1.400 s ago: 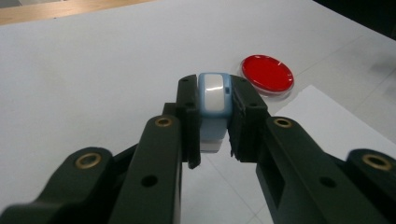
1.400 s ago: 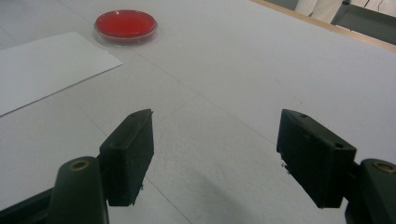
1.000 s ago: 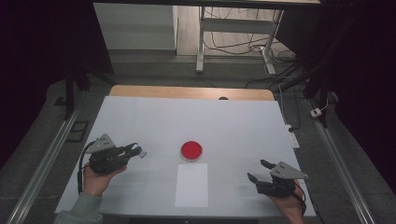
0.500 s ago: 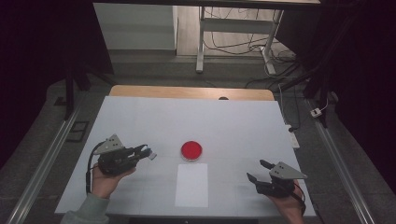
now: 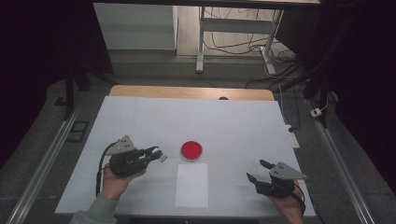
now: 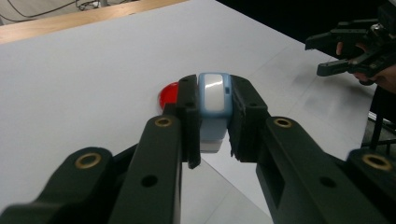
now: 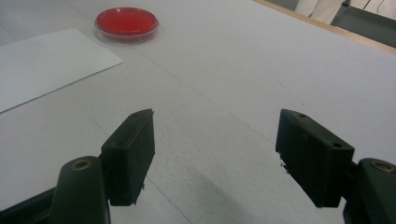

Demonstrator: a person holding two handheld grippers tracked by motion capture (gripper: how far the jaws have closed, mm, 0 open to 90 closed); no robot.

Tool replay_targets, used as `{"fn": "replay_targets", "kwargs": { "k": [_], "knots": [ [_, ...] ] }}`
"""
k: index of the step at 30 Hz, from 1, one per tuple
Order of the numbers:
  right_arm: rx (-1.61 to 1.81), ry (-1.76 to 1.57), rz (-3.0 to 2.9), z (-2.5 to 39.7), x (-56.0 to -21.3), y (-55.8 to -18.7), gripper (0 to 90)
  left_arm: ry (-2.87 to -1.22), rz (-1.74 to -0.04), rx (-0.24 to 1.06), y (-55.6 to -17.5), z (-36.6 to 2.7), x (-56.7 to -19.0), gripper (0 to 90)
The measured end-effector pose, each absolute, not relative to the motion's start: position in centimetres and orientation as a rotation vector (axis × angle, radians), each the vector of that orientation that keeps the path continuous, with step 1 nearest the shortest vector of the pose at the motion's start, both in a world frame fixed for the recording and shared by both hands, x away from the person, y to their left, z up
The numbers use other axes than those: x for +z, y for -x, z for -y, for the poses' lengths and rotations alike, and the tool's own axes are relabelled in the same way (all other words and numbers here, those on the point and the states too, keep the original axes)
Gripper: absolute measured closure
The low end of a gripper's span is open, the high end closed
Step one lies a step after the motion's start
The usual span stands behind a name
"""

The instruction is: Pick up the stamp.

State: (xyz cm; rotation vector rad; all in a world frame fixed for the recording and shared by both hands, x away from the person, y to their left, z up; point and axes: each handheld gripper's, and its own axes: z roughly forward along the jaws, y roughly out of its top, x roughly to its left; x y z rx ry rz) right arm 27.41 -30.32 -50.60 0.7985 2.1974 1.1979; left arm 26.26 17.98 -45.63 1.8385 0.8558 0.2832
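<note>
A round red dish [image 5: 191,150] sits at the middle of the white table, and it appears again as the red dish [image 7: 126,22] at top left of the right gripper view. My left gripper [image 5: 156,153] is just left of the dish, shut on a small blue and white block [image 6: 214,108], with the dish [image 6: 168,94] peeking out behind its jaws. A white sheet of paper [image 5: 192,185] lies in front of the dish. My right gripper [image 5: 257,171] rests near the front right of the table, open with nothing between its jaws [image 7: 215,154].
The white table [image 5: 233,126] has a wooden strip along its far edge [image 5: 191,92]. Metal rails run along both sides on the floor. A desk frame and cables stand beyond the far edge.
My left gripper has moved right toward the red dish with the small block in it. The right gripper has stayed in place.
</note>
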Motion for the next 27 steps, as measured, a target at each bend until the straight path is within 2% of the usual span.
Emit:
{"fn": "replay_targets", "kwargs": {
  "k": [18,27],
  "knots": [
    [1.203,-0.799,-2.197,30.3,-50.6,-27.4,27.9,-1.866,-0.801,0.223,-26.2,-15.3,-45.9,75.5],
    [1.198,-0.796,-2.193,30.3,-50.6,-27.4,27.9,-1.895,-0.764,0.191,-26.2,-12.8,-46.0,75.5]
  ]
}}
